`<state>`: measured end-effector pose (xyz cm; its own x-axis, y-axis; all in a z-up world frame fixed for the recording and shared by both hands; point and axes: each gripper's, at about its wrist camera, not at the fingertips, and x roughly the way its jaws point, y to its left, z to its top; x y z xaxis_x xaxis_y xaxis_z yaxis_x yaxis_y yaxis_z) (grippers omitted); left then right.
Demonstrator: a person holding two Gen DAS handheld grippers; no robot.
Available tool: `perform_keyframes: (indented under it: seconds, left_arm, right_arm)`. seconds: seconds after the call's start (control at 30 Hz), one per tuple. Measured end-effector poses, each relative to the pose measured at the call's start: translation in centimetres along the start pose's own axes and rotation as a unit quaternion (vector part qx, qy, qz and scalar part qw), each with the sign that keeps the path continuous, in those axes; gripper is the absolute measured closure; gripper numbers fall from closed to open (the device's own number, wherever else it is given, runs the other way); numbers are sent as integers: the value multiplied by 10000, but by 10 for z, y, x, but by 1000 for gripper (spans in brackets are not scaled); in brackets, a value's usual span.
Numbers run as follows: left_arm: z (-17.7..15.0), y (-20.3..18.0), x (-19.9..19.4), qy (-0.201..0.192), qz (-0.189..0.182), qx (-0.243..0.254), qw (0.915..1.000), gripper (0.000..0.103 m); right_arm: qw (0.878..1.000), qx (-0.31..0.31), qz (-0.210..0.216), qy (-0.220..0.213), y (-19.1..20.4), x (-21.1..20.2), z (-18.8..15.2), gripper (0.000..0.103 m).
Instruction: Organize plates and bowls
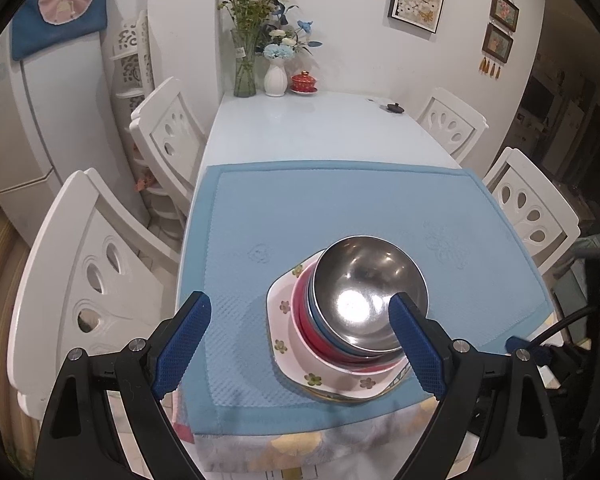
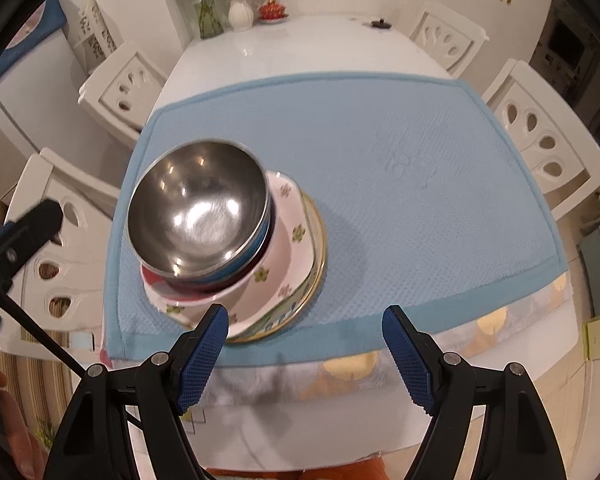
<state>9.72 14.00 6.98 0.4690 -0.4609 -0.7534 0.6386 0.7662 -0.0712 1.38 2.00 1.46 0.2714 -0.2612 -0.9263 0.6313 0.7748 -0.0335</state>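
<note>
A stack stands on the blue mat [image 1: 340, 208] near its front edge. On top is a steel bowl [image 1: 370, 280], nested in a blue bowl [image 1: 320, 320] and a red bowl [image 1: 304, 316], on a square white floral plate [image 1: 284, 308] over a gold-rimmed plate [image 2: 318, 256]. The steel bowl [image 2: 198, 208] and floral plate [image 2: 292, 236] also show in the right wrist view. My left gripper [image 1: 300, 308] is open and empty above the stack's left side. My right gripper [image 2: 306, 316] is open and empty, just right of the stack, over the mat's front edge [image 2: 340, 332].
White chairs [image 1: 92, 280] [image 1: 536, 208] flank the white table [image 1: 312, 128]. Vases with flowers [image 1: 276, 76], a red lidded cup [image 1: 304, 82] and a small black item [image 1: 394, 107] stand at the far end. A fridge [image 1: 40, 128] is at left.
</note>
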Motion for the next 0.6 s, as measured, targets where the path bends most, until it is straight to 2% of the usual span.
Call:
perform_keyframes:
  seconds: [0.37, 0.47, 0.6]
  left_arm:
    - [10, -8, 3, -192, 269, 29, 9995, 13]
    - [12, -8, -2, -466, 644, -25, 9968, 13]
    - [13, -14, -4, -654, 1284, 396, 9888, 13]
  right_arm:
    - [9997, 146, -177, -72, -10, -4, 7, 26]
    - [9997, 161, -181, -63, -10, -4, 8, 26]
    - [9997, 136, -187, -34, -8, -1, 9, 26]
